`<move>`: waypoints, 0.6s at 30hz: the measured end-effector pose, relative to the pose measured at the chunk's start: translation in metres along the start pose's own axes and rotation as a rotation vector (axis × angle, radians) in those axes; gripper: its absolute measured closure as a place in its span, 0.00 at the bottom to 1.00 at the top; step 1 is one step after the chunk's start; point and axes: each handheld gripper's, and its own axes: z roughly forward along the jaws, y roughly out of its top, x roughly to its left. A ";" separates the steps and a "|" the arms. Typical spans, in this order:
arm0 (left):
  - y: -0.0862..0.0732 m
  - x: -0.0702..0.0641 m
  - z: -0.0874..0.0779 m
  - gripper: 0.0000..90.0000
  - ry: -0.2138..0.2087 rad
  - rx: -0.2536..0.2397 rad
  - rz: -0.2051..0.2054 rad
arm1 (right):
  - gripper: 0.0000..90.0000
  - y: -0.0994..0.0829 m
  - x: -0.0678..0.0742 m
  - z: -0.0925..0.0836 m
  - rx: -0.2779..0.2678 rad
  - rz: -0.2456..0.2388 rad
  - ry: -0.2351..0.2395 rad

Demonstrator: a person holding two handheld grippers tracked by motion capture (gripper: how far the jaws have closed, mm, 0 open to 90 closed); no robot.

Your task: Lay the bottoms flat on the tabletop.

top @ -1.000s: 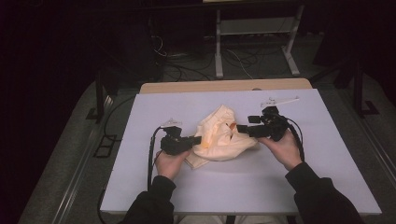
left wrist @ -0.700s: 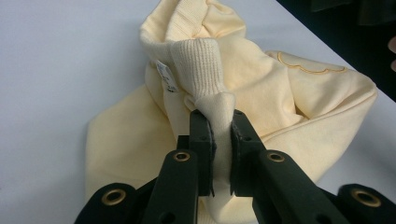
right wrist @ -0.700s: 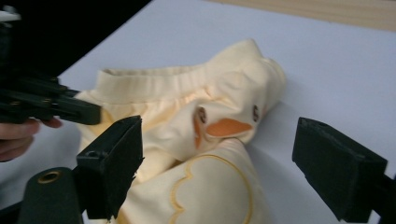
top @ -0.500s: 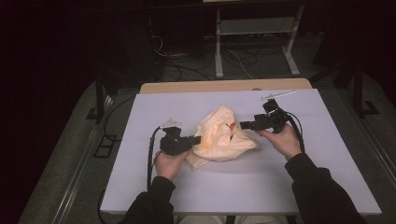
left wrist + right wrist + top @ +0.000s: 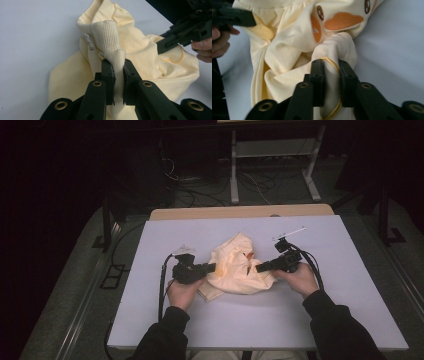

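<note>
Both claws now pinching the garment, right grip just landed.

Left claw [image 5: 117, 67] is clamped on the ribbed cuff [image 5: 107, 35] of the crumpled pale-yellow knit garment with orange print [image 5: 235, 267], same spot as a second ago. Right claw [image 5: 331, 67] has come down onto the garment's right side and its jaws have just been closing; a fold with a gold-stitched seam [image 5: 334, 75] sits pinched between them. A second ago that claw was higher and spread. Garment lies bunched mid-way on the pale lilac surface [image 5: 350, 320], between the two hands. Judgement: with two anchor points set, it looks ready to be pulled apart and spread flat.
</note>
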 end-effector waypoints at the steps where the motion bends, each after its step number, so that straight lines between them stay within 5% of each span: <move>1: 0.000 0.000 0.000 0.90 0.000 0.000 0.000 | 0.86 -0.001 0.001 -0.002 -0.001 -0.014 -0.012; 5: 0.012 -0.005 0.006 0.90 -0.003 -0.016 0.016 | 0.88 -0.004 0.002 -0.016 -0.029 -0.037 -0.052; 10: 0.037 -0.024 0.019 0.90 -0.027 -0.029 0.072 | 0.88 -0.014 -0.012 -0.060 -0.144 0.010 -0.073; 18: 0.080 -0.056 0.037 0.91 -0.080 -0.073 0.128 | 0.88 -0.036 -0.025 -0.105 -0.211 0.064 -0.071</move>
